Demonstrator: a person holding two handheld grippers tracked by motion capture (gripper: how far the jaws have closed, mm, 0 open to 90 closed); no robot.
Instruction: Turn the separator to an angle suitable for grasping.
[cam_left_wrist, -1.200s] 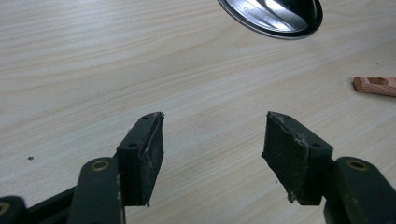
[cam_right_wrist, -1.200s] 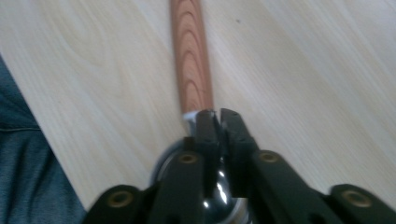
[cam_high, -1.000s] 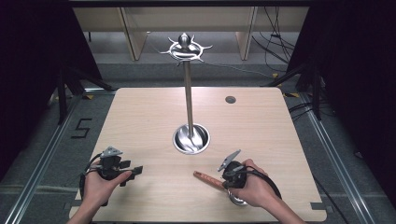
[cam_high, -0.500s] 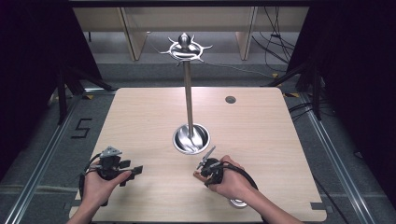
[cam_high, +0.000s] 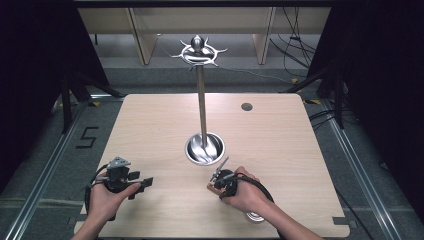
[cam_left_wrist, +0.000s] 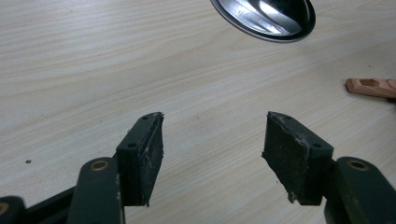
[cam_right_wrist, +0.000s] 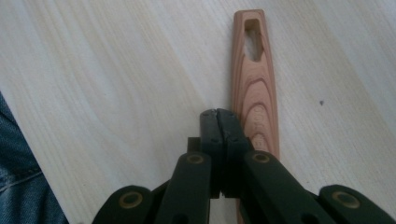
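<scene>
Lying flat on my pale worktop (cam_high: 280, 145), the wooden handle (cam_right_wrist: 254, 84) is a slim reddish strip with bold curved grain and a slot near its far end. My right tongs (cam_right_wrist: 219, 114), jaws pressed together empty, sit just beside it. My left tongs (cam_left_wrist: 212, 154) gape wide, holding nothing.

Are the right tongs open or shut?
Shut: the right tongs have both pads pressed together with no gap, beside the wooden handle, not around it.

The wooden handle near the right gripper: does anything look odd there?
Yes. The right gripper is shut, its jaws pressed together beside the wooden handle, not around it. The handle lies flat on the table, ungripped.
</scene>
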